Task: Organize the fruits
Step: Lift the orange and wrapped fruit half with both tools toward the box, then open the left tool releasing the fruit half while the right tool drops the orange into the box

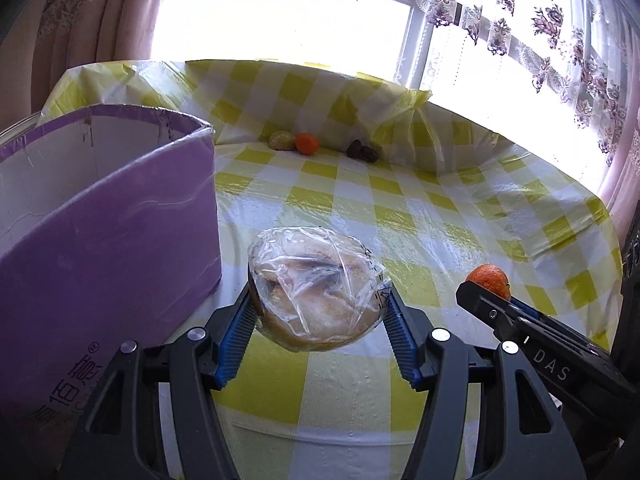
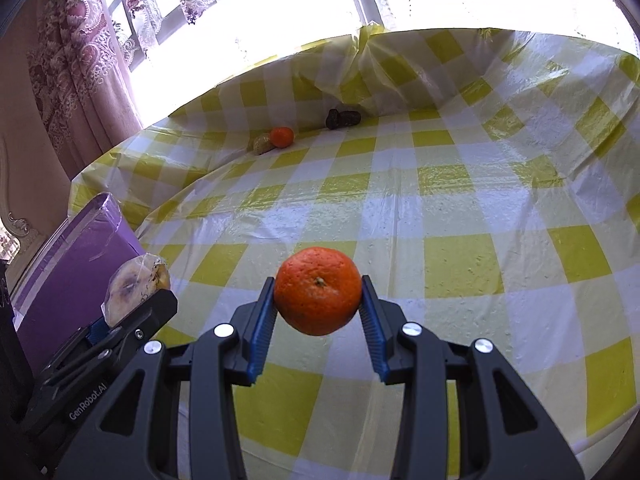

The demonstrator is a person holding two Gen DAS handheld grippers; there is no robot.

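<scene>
Surface: round surface [image 2: 460,208] under a yellow-and-white checked plastic cloth, with a bright window [image 1: 288,28] and flowered curtains behind it; the glare washes out everything outside.
Left claw: the left claw [image 1: 318,312] pinches a plastic-wrapped fruit [image 1: 316,292] between its blue pads, lifted clear of the cloth at the near edge. The wrap is crumpled and shiny, so the kind of fruit is hard to tell; it looks pale brown.
Right claw: the right claw [image 2: 318,304] pinches a tangerine [image 2: 318,290], stem end towards the camera, held above the near edge.
Box: purple cardboard box [image 1: 108,216] at the left edge, just beside the left claw; its open top shows a white inner wall, its floor is hidden and its near side is cut off by the picture's edge.
Far edge: a small tangerine [image 2: 281,136] touches a yellowish mottled fruit [image 2: 262,144]; apart from them, two dark lumps [image 2: 342,118] lie against a raised fold of cloth, too small to name.
</scene>
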